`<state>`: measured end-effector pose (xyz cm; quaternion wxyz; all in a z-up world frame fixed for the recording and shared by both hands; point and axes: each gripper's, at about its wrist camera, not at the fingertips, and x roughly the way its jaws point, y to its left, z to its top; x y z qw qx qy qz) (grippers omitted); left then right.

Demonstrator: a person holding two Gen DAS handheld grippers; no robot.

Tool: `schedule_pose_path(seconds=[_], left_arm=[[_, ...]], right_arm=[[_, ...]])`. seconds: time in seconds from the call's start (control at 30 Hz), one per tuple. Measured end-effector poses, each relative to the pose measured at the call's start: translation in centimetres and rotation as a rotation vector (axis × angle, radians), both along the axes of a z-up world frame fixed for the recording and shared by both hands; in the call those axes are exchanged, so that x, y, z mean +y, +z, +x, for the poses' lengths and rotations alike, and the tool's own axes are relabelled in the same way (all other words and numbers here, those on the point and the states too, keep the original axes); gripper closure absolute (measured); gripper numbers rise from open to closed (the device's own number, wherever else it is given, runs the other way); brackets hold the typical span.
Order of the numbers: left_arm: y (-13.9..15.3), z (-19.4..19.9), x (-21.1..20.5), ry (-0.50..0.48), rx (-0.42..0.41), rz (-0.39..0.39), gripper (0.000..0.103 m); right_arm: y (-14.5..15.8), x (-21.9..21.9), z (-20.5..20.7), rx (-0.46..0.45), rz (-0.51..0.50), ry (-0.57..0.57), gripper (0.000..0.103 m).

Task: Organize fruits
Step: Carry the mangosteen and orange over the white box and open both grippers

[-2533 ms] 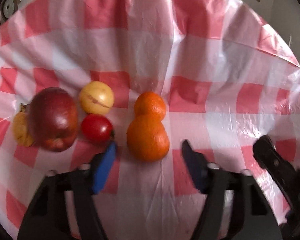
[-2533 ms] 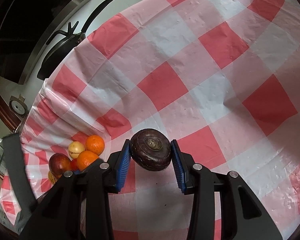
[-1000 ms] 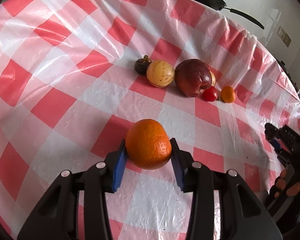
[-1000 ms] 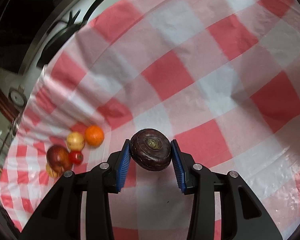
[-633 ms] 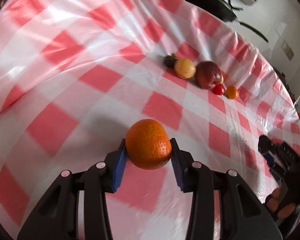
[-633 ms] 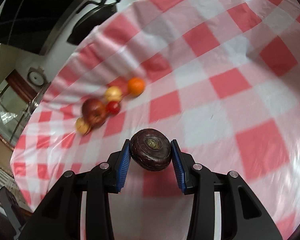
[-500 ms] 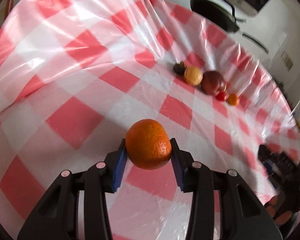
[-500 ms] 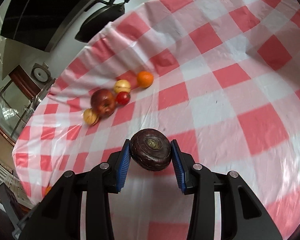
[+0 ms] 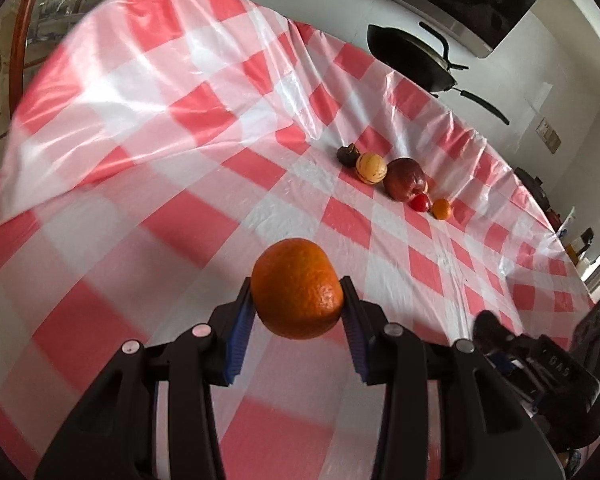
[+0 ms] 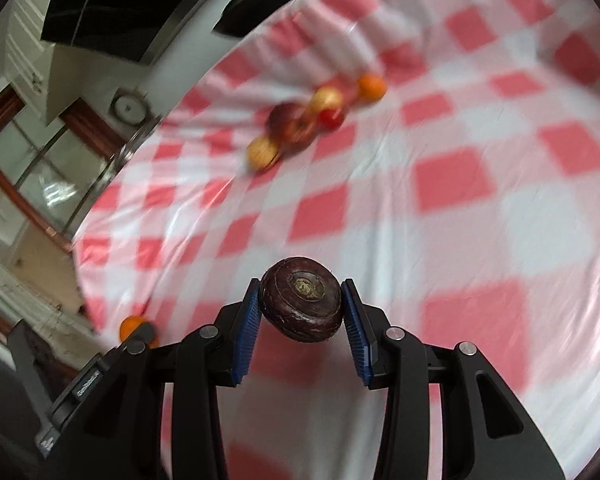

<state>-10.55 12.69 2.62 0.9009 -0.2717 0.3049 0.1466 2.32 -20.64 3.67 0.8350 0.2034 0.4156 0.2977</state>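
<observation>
**Both grips loaded above the checked cloth**

Red-and-white checked plastic cloth (image 9: pixel 204 128) covers the whole table beneath me, wrinkled and glossy where the light hits it.

Nearest in my left view, my left gripper (image 9: pixel 298 312) is clamped on an orange (image 9: pixel 297 289), its blue pads pressed against both flanks of the fruit, which is held clear of the cloth. At the lower right edge of that view sits the dark body of my other tool. In my right view, my right gripper (image 10: pixel 301 308) is clamped the same way on a dark brown-purple round fruit (image 10: pixel 302 299), its pale centre spot turned toward the camera.

Farther out, well apart from both grips, the other fruits lie in a short row on the cloth: a small dark fruit (image 9: pixel 348 154), a pale yellow round fruit (image 9: pixel 371 168) just beside it, a big dark red apple (image 9: pixel 405 179), a small red tomato (image 9: pixel 421 202) and a small orange (image 9: pixel 442 209). My right view shows that cluster only as a blur.

Beyond the table's far edge, a black pan (image 9: pixel 414 62) hangs against the white wall.
</observation>
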Motion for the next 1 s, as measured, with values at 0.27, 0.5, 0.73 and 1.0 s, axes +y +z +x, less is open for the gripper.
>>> schedule_pose_path(seconds=[0.27,0.5,0.73,1.0], left_arm=[[0.3,-5.2,0.1,-0.034,-0.017,0.019,0.061],[1.0,-10.5,1.6,-0.027,-0.043,0.073,0.061],[1.4,-16.1,5.2,0.066,-0.050,0.094,0.061],[0.7,-23.8,8.7,0.237,-0.047,0.119,0.061]], right_arm=[[1.2,4.7,-7.0,-0.046,-0.049,0.186,0.063],[0.8,7.6,-11.5,-0.092,-0.118,0.317,0.063],[1.0,11.9,-17.0,-0.184,-0.174,0.504,0.063],[0.3,17.8,-25.3,-0.310,-0.252,0.792,0.063]])
